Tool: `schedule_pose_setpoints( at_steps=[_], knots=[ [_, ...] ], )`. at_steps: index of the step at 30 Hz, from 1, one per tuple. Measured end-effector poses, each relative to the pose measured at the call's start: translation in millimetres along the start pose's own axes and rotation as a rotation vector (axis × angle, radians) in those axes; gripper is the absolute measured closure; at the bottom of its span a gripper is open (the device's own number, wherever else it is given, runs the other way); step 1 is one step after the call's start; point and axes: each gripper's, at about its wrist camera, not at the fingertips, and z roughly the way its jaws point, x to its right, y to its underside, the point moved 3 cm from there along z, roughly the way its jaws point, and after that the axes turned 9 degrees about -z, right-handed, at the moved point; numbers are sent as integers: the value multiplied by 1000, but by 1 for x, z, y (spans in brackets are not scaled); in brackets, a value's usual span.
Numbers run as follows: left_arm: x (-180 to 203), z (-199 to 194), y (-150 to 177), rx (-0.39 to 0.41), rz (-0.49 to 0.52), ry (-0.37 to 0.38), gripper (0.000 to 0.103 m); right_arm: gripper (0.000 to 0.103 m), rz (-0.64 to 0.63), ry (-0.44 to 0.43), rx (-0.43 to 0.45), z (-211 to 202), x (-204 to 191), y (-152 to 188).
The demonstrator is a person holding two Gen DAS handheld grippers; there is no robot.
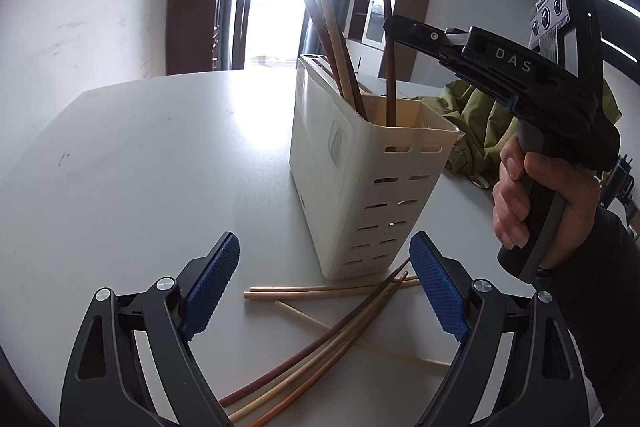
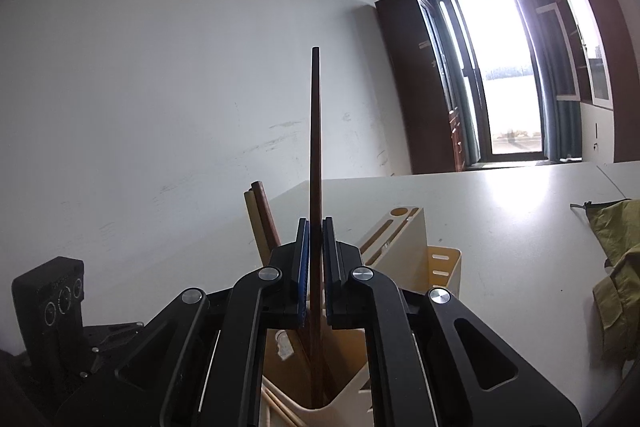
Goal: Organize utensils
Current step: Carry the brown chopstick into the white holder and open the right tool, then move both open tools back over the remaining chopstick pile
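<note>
Step in hand: dropping one chopstick into the holder. Right gripper (image 2: pixel 316 259) is pinching a dark chopstick (image 2: pixel 315 147), held upright; its lower end is already inside the open compartment of the white utensil holder (image 1: pixel 360 195), centre of the left wrist view. Can't tell if the tip has reached the bottom.

Two more chopsticks (image 1: pixel 336 39) already lean in the holder, upper centre of that view.

Left gripper (image 1: pixel 324 287) is spread wide and empty, hovering at the bottom of the frame over the loose chopsticks (image 1: pixel 320 343), which lie crossed on the counter (image 1: pixel 160 167) just in front of the holder. At least five or six there, light and dark mixed, some touching the holder base.

Green cloth (image 1: pixel 476 131) sits behind the holder, right of frame, out of the way.

Next, as I read it: right gripper opens and lets the stick fall in, then lifts clear without snagging the leaning pair. Left is positioned for the next pick; the pile is overlapping, so it'll need to single out one top stick and close on it cleanly. Task is well short of done.
</note>
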Motion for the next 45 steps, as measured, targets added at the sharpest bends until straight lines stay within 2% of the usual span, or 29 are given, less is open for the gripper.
schedule_pose_setpoints(
  at_steps=[1,3,7,9,12,17,19,22,26,28,30,32,37,40,41,42,43,45],
  knots=[
    [-1,-1,3,-2,4,-4,17,91,3,4,-9,-4,1,3],
    [-1,-2,7,-8,14,-10,17,73,13,13,-23,-11,3,8],
    [-5,-4,20,-25,38,-30,17,61,16,32,-55,-28,3,13],
    [-7,-5,30,-40,44,-38,17,43,17,52,-62,-40,1,18],
    [-12,-8,43,-60,63,-56,17,38,14,72,-77,-58,-1,27],
    [-16,-12,62,-89,140,-73,17,37,-13,59,-245,-58,-13,56],
    [-16,-12,71,-102,178,-79,17,37,-17,41,-339,-57,-22,81],
    [-14,-10,83,-124,233,-77,18,37,-48,-6,-429,-49,-40,108],
    [-13,-3,94,-158,279,-70,28,38,-91,-52,-512,-42,-58,136],
    [-16,2,97,-177,282,-71,34,46,-103,-69,-543,-41,-68,149],
    [-19,6,100,-198,281,-70,41,56,-103,-62,-570,-35,-72,158],
    [-21,9,102,-210,282,-67,48,59,-85,-76,-589,-29,-73,165],
    [-20,10,104,-223,299,-46,49,59,-68,-116,-604,-18,-80,171],
    [-19,16,108,-251,318,-59,58,59,-45,-120,-596,-15,-77,170],
    [-19,17,110,-262,321,-54,65,59,-38,-119,-592,-16,-76,169],
    [-19,18,110,-271,318,-49,67,59,-29,-119,-587,-16,-74,166],
    [-20,19,110,-275,308,-43,76,59,-19,-121,-582,-17,-72,165],
    [-22,19,109,-280,297,-39,80,59,-6,-121,-578,-17,-71,162]
  ],
)
